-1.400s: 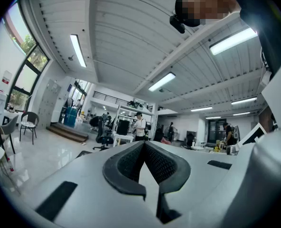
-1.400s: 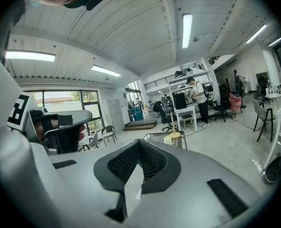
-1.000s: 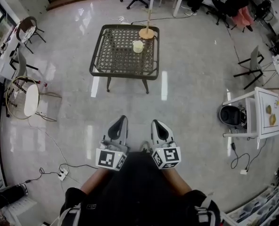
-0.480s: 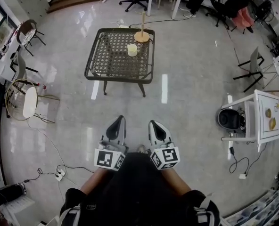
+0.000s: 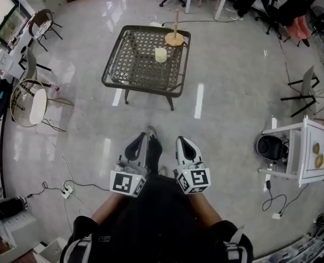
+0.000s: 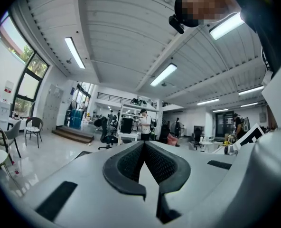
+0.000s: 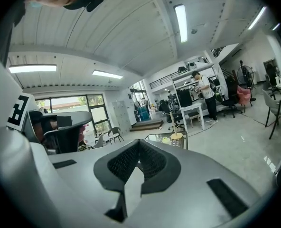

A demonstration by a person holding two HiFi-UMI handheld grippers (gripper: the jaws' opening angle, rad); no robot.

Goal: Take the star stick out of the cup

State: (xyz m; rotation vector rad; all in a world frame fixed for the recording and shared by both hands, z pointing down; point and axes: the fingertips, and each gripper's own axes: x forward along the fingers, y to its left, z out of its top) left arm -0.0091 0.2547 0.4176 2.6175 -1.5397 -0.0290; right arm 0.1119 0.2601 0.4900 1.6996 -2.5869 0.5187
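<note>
A pale yellow cup (image 5: pixel 161 54) stands on a dark wire-mesh table (image 5: pixel 134 64) far ahead across the floor. Beside it is a round wooden base with an upright rod (image 5: pixel 174 37). The cup is too small for me to make out a star stick in it. My left gripper (image 5: pixel 140 141) and right gripper (image 5: pixel 181 144) are held side by side close to my body, both shut and empty, well short of the table. The left gripper view shows its jaws (image 6: pixel 144 145) closed. The right gripper view shows closed jaws (image 7: pixel 138 141), with the table (image 7: pixel 178 141) and cup (image 7: pixel 166 140) beyond.
A round-seated chair (image 5: pixel 28 106) stands at the left. A white cart (image 5: pixel 307 152) and a black bin (image 5: pixel 270 147) are at the right. A cable and power strip (image 5: pixel 68 189) lie on the floor at the lower left. Office chairs and a desk stand behind the table.
The view has shifted as I walk towards the table. One foot now shows on the floor between the grippers. Both grippers keep their pose and stay shut.
</note>
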